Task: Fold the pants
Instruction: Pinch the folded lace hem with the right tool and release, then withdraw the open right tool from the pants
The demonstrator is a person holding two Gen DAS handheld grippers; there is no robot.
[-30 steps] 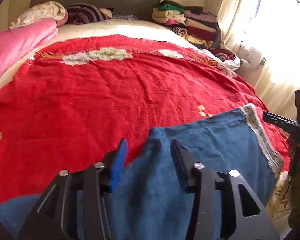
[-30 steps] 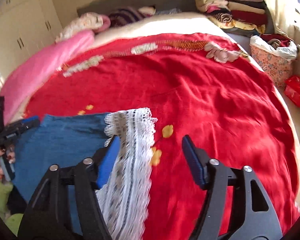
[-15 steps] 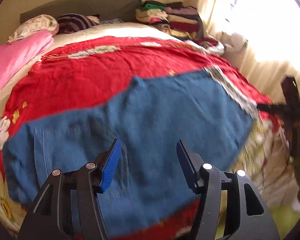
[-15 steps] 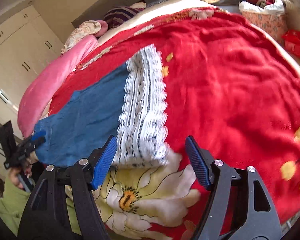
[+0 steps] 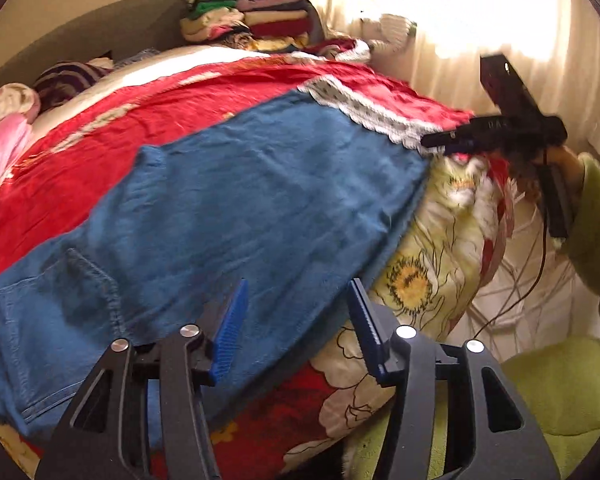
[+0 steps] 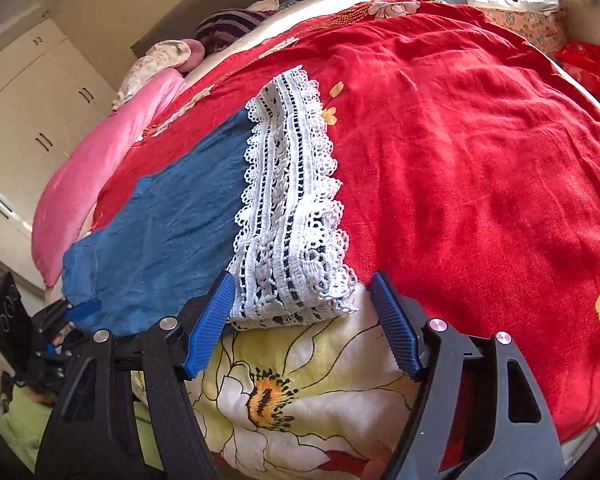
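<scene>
Blue denim pants lie spread across the red bedspread, with a back pocket at the lower left and a white lace hem at the far right. My left gripper hovers at the pants' near edge. Its jaws are closing with that edge between them, and the pads do not press on it. In the right wrist view the lace hem ends just in front of my right gripper, which is open around its near corner. The left gripper shows at the blue cloth's far end.
A floral sheet hangs over the bed's near edge. A pink blanket lies along the far side, and folded clothes are stacked by the headboard. A floral basket and a red bag stand beside the bed. Cables hang near a green sleeve.
Both grippers drew back to the bed's near edge. The left slid along the pants toward the pocket end and its jaws narrowed. The lace hem now lies flat before the right gripper.
</scene>
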